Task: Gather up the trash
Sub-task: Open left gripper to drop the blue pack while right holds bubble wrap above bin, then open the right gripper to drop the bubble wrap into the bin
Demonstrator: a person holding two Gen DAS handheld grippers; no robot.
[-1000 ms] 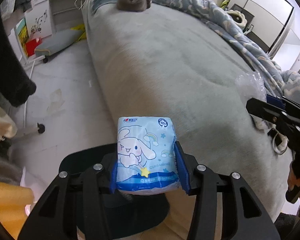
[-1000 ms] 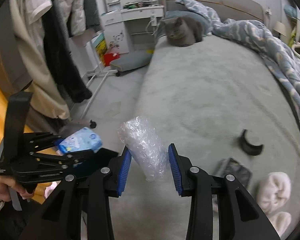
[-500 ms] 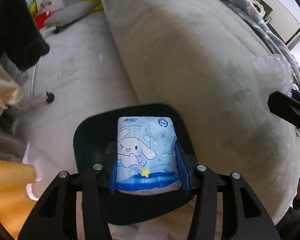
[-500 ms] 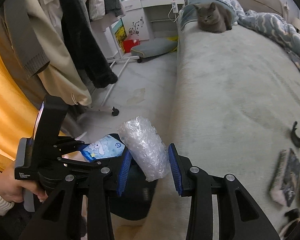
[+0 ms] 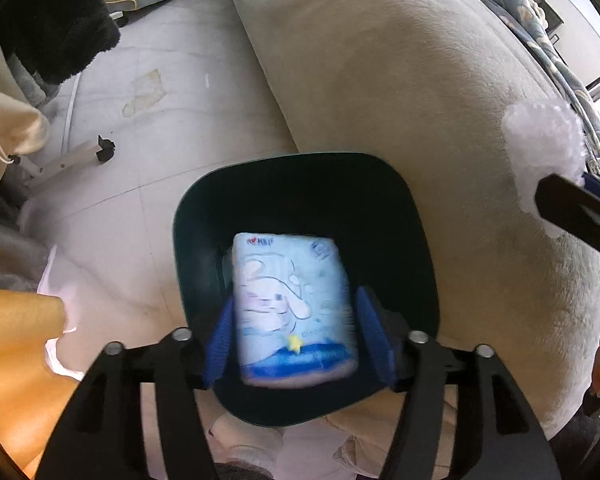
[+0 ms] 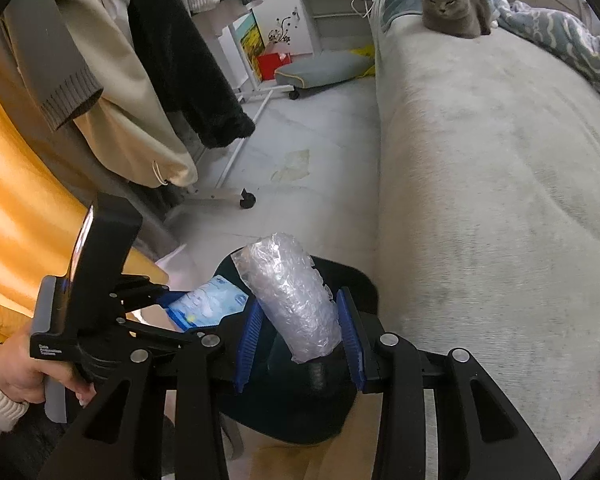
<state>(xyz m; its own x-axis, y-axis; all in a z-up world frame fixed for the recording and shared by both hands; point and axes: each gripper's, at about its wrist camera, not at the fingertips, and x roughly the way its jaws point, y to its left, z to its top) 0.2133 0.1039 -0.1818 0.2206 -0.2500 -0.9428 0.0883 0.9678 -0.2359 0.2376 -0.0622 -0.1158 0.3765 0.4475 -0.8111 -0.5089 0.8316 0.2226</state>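
A black trash bin (image 5: 300,160) stands on the floor beside the bed. My left gripper (image 5: 296,320) points down into it, and its jaws are opening. The blue cartoon tissue pack (image 5: 292,304) is blurred between the blue pads (image 5: 220,336), with a gap on each side. My right gripper (image 6: 300,328) is shut on a roll of clear bubble wrap (image 6: 288,288), held over the bin's rim (image 6: 356,280). The right wrist view shows the tissue pack (image 6: 208,304) just left of the roll. In the left wrist view the bubble wrap (image 5: 540,148) is at the right edge.
The grey bed (image 6: 500,200) runs along the right of the bin, with a grey cat (image 6: 452,8) at its far end. Hanging clothes (image 6: 172,60) and a wheeled rack foot (image 6: 246,200) stand to the left. A grey cushion (image 6: 324,70) lies on the tiled floor.
Both grippers have come down over the black bin. The left jaws have widened, and the tissue pack is now loose and blurred between them. The right gripper still holds the bubble wrap.
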